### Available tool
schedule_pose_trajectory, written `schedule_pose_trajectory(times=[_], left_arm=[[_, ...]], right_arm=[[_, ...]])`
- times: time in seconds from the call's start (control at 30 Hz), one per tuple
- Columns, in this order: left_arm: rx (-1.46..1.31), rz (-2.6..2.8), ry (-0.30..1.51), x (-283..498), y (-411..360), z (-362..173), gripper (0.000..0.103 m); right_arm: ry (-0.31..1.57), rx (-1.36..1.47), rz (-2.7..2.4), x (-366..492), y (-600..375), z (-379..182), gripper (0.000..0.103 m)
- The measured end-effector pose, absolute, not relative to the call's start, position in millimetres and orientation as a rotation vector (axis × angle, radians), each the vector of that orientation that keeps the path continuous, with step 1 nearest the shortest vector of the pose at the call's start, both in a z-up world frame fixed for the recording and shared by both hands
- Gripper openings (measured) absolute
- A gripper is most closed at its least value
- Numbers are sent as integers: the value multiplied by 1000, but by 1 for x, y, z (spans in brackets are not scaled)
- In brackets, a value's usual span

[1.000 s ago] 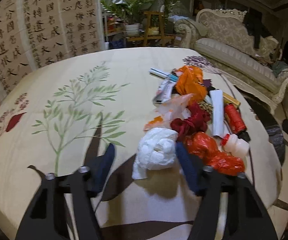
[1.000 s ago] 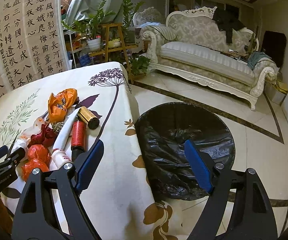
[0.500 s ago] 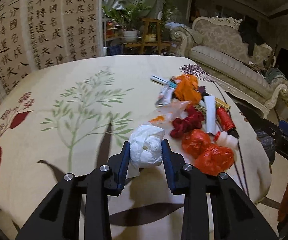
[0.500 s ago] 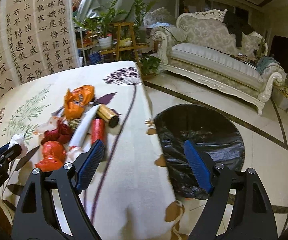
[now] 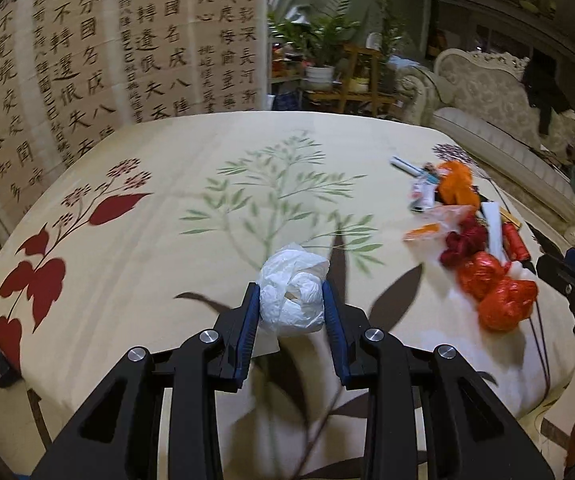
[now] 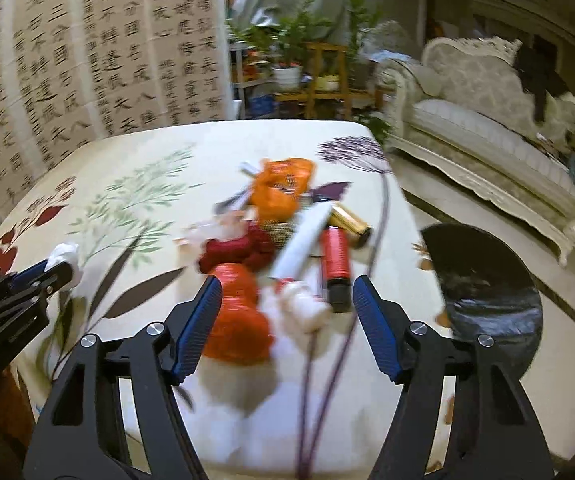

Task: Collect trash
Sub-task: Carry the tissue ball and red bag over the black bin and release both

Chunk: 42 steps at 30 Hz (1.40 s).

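My left gripper is shut on a crumpled white plastic bag and holds it above the cream floral tablecloth. The same bag shows at the far left of the right wrist view. A pile of trash lies on the table's right side: red-orange crumpled bags, a dark red wad, an orange wrapper, a white tube, a red cylinder and a small white bottle. My right gripper is open over the near end of the pile.
A black-lined trash bin stands on the floor right of the table. A cream sofa stands behind it. A calligraphy screen and potted plants stand beyond the table's far edge.
My left gripper shut on the white bag and lifted it away to the left of the pile. My right gripper swung left from over the bin to over the pile, still open.
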<state>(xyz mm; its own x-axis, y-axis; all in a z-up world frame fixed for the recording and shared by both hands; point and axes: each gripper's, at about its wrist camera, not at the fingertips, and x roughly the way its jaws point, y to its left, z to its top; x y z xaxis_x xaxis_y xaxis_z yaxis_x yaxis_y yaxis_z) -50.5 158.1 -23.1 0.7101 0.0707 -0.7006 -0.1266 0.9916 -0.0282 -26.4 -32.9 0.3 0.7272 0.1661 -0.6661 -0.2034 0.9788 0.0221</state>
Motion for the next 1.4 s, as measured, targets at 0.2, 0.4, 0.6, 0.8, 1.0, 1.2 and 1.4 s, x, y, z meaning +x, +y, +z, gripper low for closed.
schedule_pose_trajectory(times=[0.2,0.4,0.6,0.8,1.0,1.2,1.4], left_arm=[[-102,129,769,-55,174,-25,33],[-115,127,773,-56,178,-28,33],[-114,102,762,-55,168,-23,33],[-100,38,724,-49,139,-9,33],[-76,-61,704,-34,93,-1,33],[-45,-174,684,-16,38,5,33],[14,-262,656,4,-21,6,33]], right_arm=[[777,-104,232,-23,-8,-17,61],[815,-140,231,-20,-1,-33,47],[769,-126,239,-30,-8,-19,44],[696,-80,191,-35,-39,5,44],[666,-15,52,-28,-96,12,44],[654,40,-85,-14,-153,5,44],[656,41,-181,-1,-192,-10,44]])
